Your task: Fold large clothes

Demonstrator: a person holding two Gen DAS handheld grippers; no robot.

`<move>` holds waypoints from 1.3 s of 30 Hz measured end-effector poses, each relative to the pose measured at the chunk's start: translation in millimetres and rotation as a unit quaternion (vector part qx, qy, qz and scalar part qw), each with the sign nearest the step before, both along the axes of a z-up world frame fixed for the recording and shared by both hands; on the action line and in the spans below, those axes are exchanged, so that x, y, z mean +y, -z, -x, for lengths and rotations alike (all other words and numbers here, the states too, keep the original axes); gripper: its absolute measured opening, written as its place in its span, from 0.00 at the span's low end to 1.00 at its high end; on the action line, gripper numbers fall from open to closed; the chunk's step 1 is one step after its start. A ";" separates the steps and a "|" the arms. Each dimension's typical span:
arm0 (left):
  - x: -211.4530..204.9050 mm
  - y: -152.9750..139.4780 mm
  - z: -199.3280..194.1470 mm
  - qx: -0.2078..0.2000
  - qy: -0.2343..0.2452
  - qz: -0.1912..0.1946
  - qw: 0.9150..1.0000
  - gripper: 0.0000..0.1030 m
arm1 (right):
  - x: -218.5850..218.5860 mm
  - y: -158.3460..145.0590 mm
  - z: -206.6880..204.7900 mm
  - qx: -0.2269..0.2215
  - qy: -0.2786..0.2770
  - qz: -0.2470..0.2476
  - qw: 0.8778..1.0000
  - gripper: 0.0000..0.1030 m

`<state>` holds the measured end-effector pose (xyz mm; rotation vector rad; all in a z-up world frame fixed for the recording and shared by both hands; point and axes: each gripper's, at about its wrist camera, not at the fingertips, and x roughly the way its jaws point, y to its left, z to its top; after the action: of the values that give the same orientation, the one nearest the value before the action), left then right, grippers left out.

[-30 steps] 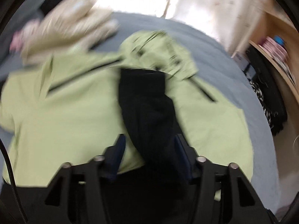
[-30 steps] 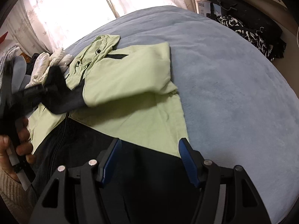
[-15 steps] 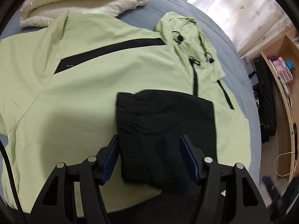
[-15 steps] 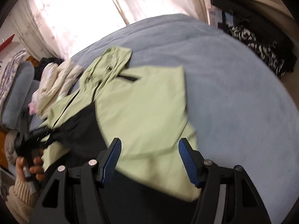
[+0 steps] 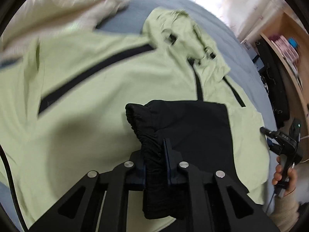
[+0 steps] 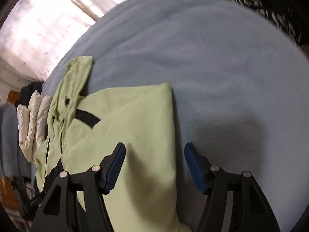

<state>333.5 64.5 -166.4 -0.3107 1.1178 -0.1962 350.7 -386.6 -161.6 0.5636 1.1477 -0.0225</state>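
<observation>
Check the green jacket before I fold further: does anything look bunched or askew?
The hood lies crumpled and skewed to one side. The black cuff is bunched between the closing left gripper. The jacket body lies fairly flat.

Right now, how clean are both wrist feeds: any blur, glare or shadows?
Left wrist: cream bedding and jacket hood motion-smeared, black cuff in the left gripper sharp. Right wrist: curtain blown out, soft overall, gripper shadow on the blue blanket.
</observation>
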 end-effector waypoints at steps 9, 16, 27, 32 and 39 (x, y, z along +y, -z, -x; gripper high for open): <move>-31.9 1.7 -19.5 -0.051 0.010 -0.107 0.993 0.12 | -6.8 3.8 0.1 -0.027 0.014 0.087 0.996 0.07; 3.9 3.2 -9.2 -0.009 -0.022 -0.016 1.000 0.42 | -16.7 -19.0 46.1 -0.032 0.016 -0.017 0.999 0.65; -5.3 14.1 24.7 -0.014 0.000 -0.039 0.999 0.32 | 40.1 -8.9 105.9 -0.015 -0.071 0.060 0.996 0.24; -9.7 21.7 26.5 -0.001 0.004 -0.063 0.998 0.31 | 35.5 -1.1 114.8 -0.020 -0.047 0.063 0.997 0.21; 1.6 -20.1 42.0 -0.050 -0.010 -0.100 0.994 0.32 | 42.2 -45.1 125.2 -0.035 -0.023 0.119 0.992 0.30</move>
<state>291.4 66.1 -146.3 -0.1313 1.0253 -0.0803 225.5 -344.4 -116.4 0.3230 1.0709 -0.0984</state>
